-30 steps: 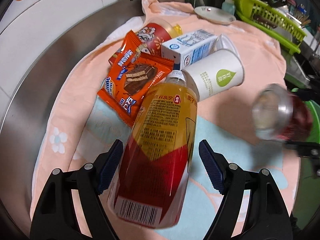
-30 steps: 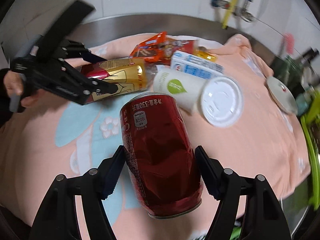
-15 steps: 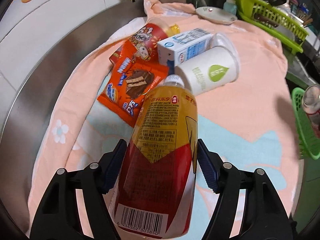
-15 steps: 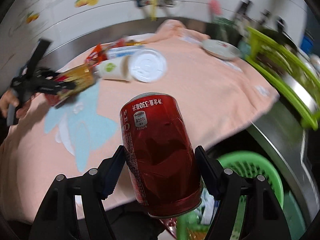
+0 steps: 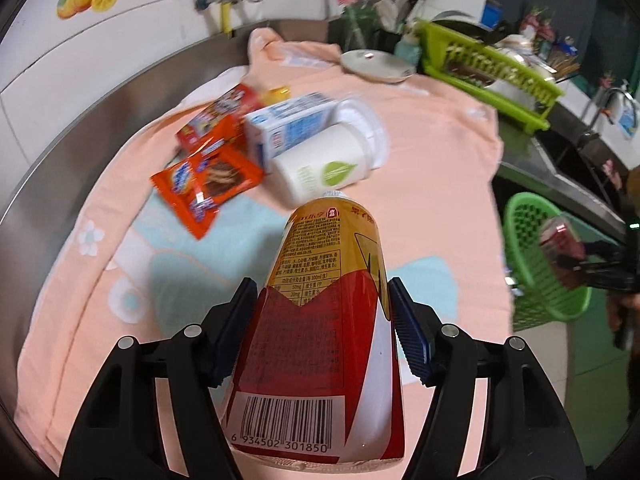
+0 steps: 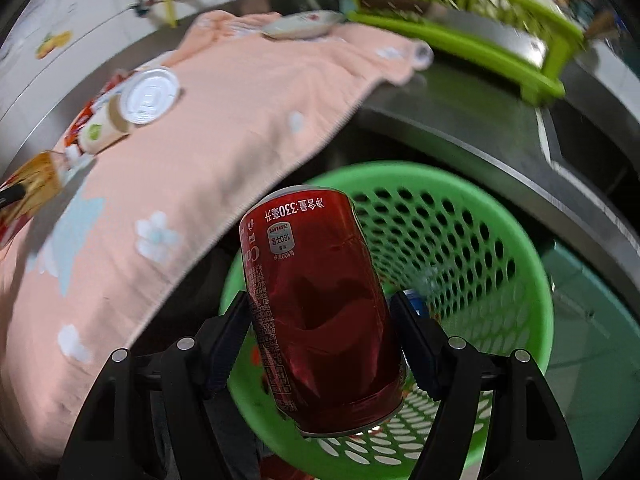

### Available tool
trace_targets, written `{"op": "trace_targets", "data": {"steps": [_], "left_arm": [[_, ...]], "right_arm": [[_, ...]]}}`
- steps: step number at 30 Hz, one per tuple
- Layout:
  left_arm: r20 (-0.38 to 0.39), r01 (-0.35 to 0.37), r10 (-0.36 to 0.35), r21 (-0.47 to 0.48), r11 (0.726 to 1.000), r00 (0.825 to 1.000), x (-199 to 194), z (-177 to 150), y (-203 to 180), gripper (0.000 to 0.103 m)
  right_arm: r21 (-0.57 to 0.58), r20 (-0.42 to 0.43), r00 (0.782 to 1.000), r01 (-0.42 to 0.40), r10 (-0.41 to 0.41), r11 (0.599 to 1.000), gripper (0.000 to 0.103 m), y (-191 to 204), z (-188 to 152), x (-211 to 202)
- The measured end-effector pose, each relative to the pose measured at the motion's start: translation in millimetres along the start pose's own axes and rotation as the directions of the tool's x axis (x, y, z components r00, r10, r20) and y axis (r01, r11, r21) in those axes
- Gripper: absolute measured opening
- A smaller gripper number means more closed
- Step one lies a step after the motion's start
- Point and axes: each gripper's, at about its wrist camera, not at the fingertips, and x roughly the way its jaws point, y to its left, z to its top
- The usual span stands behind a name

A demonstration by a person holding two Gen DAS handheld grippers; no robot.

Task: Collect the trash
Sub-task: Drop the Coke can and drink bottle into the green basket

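My left gripper (image 5: 322, 330) is shut on a yellow and red drink bottle (image 5: 320, 332), lifted above the peach towel (image 5: 432, 184). On the towel lie an orange snack wrapper (image 5: 208, 184), a blue and white milk carton (image 5: 290, 128), a white paper cup (image 5: 324, 164) and a red packet (image 5: 222, 114). My right gripper (image 6: 322, 334) is shut on a dented red soda can (image 6: 320, 320), held over the green mesh waste basket (image 6: 460, 240). The basket (image 5: 536, 264) and the can (image 5: 560, 236) also show at the right of the left wrist view.
A lime green dish rack (image 5: 488, 68) and a white plate (image 5: 376, 66) stand at the back of the steel counter (image 5: 100, 108). The counter's edge (image 6: 500, 164) runs just behind the basket. Some trash lies in the basket bottom.
My left gripper has closed on the bottle and lifted it off the towel. My right gripper has carried the can off the counter to above the green basket.
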Motion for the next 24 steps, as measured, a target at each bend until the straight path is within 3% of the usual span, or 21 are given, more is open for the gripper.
{"op": "trace_targets", "data": {"steps": [6, 11, 18, 24], "left_arm": [[0.036, 0.108, -0.11, 0.046, 0.993, 0.993, -11.2, 8.4, -49.2, 0.065], [0.037, 0.185, -0.19, 0.1, 0.978, 0.981, -5.1, 20.0, -99.0, 0.065], [-0.026, 0.315, -0.315, 0.167, 0.934, 0.949, 23.8, 28.6, -189.3, 0.065], [-0.105, 0.39, -0.376, 0.197, 0.899, 0.921, 61.2, 30.5, -263.1, 0.065]], "right_arm": [[0.099, -0.007, 1.0, -0.025, 0.026, 0.995, 0.074, -23.5, -11.7, 10.9], [0.107, 0.038, 0.999, -0.017, 0.013, 0.994, 0.076, -29.7, -19.7, -4.0], [0.108, 0.121, 0.992, 0.007, -0.02, 0.994, 0.078, -46.5, -33.1, -44.5], [0.109, 0.181, 0.982, 0.025, -0.044, 0.994, 0.079, -60.8, -46.7, -74.5]]}}
